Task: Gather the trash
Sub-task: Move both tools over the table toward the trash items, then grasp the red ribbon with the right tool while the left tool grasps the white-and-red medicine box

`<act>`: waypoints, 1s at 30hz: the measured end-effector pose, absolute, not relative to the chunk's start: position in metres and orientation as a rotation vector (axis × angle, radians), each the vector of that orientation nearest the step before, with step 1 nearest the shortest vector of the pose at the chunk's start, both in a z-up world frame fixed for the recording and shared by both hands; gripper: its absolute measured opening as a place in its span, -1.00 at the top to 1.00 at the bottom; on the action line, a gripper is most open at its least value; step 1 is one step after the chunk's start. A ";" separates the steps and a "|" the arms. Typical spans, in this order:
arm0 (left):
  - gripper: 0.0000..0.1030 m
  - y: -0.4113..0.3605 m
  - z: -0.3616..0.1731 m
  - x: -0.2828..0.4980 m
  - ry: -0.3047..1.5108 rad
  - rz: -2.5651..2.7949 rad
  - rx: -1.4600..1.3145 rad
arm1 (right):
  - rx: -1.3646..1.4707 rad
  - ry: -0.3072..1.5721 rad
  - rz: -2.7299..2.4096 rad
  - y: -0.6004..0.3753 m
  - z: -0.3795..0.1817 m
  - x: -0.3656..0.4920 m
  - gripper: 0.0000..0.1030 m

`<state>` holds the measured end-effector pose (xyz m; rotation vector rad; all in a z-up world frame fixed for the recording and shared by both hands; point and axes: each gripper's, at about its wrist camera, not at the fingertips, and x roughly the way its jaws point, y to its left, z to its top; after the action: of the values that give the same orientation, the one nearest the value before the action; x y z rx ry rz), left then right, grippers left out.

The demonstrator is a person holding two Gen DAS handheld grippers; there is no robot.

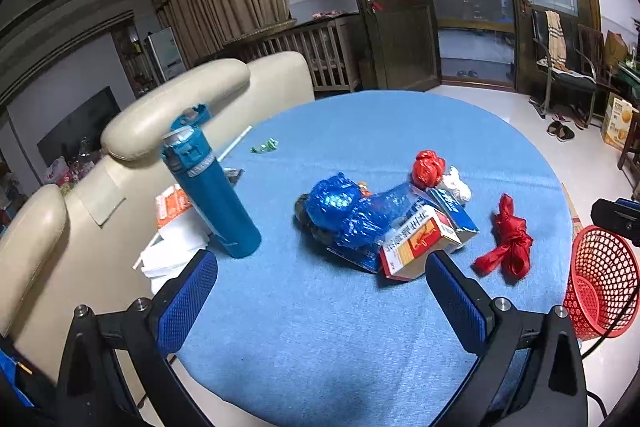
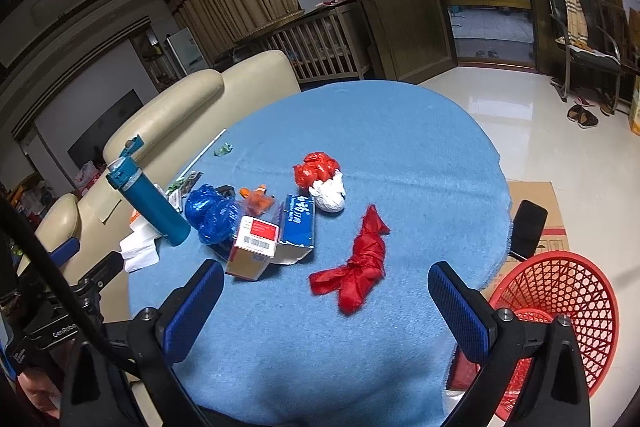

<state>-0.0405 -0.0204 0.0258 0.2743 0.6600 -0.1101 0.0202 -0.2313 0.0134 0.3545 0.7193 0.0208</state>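
Trash on round blue counter (image 2: 400, 147); both tools wide open, holding nothing.
Left tool (image 1: 320, 291) and right tool (image 2: 326, 297) hover over the near edge. Mid-counter: knotted red bag (image 2: 358, 277) lying apart; blue bag (image 2: 212, 213), two boxes (image 2: 276, 239) touching; red wad (image 2: 316, 169) against white wad (image 2: 330, 197). Teal bottle (image 1: 214, 187) upright at left. Red basket (image 2: 556, 323) on floor, right of counter.

From my grippers' blue mesh-textured pads (image 2: 192, 311), I see a plain light-blue tablecloth (image 2: 400, 155) carrying a teal bottle (image 2: 154, 205) at nine o'clock, a glossy dark-blue bag (image 2: 212, 213), red-and-white (image 2: 254, 247) and blue cartons (image 2: 298, 225), a knotted red bag (image 2: 360, 267), and a red lattice basket (image 2: 560, 307) at four o'clock.
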 end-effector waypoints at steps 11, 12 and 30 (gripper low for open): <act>-1.00 -0.031 -0.009 -0.015 0.790 -0.256 0.231 | 0.431 0.842 0.035 -0.249 -0.039 0.067 -0.69; -1.00 -0.032 -0.010 -0.013 0.797 -0.273 0.229 | 0.438 0.865 0.034 -0.249 -0.046 0.076 -0.68; -1.00 -0.091 -0.053 0.070 0.873 -0.566 0.317 | 0.512 1.063 0.022 -0.253 -0.115 0.143 0.22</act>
<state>0.0698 -0.0907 -0.0532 0.3170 0.8732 -0.5664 0.1427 -0.2532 -0.1148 0.5115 1.0630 0.0218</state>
